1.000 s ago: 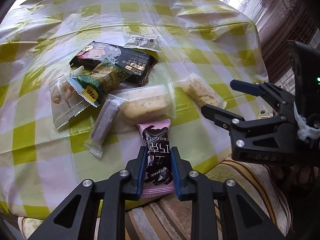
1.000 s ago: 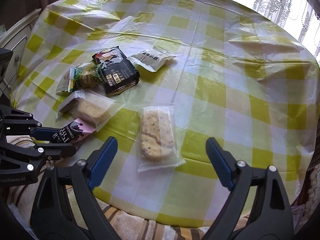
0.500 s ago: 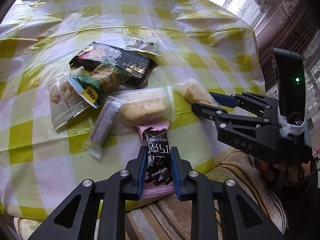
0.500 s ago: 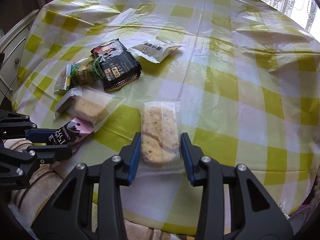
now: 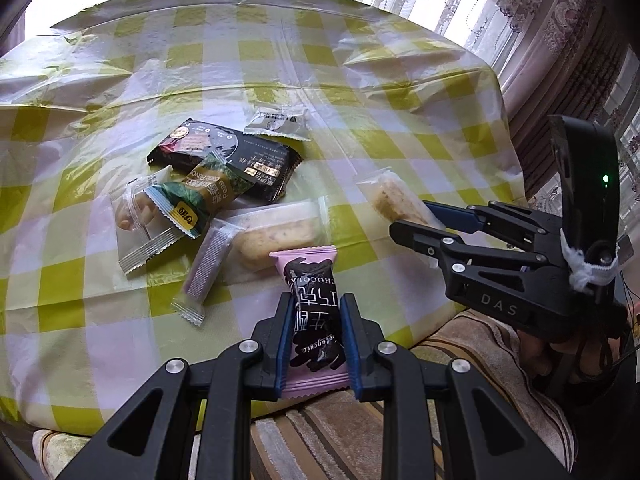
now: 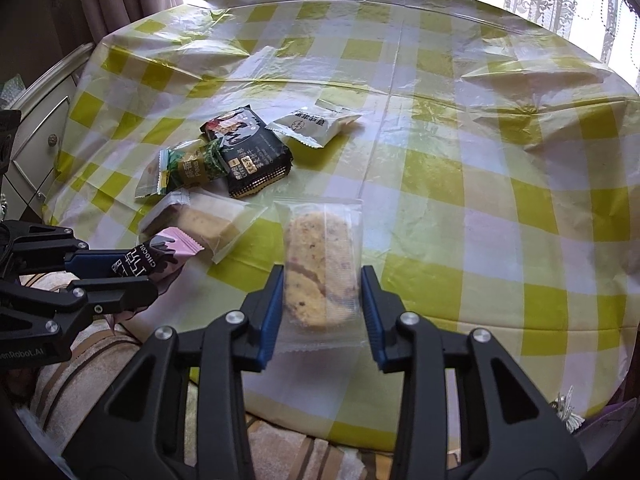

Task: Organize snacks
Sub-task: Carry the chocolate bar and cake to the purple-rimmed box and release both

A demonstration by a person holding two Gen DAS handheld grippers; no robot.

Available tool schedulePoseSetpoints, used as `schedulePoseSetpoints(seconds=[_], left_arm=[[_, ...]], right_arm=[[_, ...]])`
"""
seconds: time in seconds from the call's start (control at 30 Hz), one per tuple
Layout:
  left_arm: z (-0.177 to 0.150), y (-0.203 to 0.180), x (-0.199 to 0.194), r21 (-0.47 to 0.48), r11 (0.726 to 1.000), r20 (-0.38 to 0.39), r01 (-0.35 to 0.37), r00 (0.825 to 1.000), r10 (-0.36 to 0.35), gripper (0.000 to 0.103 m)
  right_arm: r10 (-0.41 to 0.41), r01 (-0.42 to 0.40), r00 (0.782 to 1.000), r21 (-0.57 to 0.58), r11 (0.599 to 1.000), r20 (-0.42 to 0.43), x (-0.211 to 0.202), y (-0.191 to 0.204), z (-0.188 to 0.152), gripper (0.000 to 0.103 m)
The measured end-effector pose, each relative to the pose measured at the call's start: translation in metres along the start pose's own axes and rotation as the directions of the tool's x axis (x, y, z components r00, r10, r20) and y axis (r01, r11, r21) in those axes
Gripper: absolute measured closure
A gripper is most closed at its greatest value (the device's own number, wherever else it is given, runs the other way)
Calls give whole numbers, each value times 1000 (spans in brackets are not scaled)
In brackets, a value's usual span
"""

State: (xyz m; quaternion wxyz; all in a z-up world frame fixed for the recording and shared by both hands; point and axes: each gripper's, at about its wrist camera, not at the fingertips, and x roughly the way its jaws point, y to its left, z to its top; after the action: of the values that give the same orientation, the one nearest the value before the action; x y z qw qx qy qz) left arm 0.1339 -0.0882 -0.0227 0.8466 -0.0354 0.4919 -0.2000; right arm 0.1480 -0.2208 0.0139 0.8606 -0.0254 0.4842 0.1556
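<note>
The left tool [image 5: 315, 334] is clamped on a pink chocolate wrapper [image 5: 314, 312] at the near edge of the round table [image 6: 500, 208] with its yellow-checked plastic cover. The right tool [image 6: 323, 308] grips a clear-wrapped speckled cookie bar [image 6: 322, 264]. Sorting seems barely begun: five other packets apparently lie loosely clustered mid-table, including a black biscuit pack [image 5: 228, 164] and a white sachet [image 6: 316, 124], with no visible container.
</note>
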Motion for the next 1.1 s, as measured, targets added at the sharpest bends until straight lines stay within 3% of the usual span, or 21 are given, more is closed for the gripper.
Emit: schedulePoseSetpoints(seconds=[0.5, 0.8, 1.1], left_arm=[[16, -60, 0, 73, 996, 15, 59, 998, -61, 79], [23, -120, 10, 153, 978, -5, 141, 990, -142, 79], [25, -192, 27, 246, 939, -65, 240, 971, -231, 79]], right_arm=[[48, -62, 994, 156, 986, 94, -60, -40, -27, 62], [-7, -24, 992, 246, 969, 127, -100, -84, -59, 62], [-116, 64, 986, 360, 931, 124, -139, -145, -110, 62]])
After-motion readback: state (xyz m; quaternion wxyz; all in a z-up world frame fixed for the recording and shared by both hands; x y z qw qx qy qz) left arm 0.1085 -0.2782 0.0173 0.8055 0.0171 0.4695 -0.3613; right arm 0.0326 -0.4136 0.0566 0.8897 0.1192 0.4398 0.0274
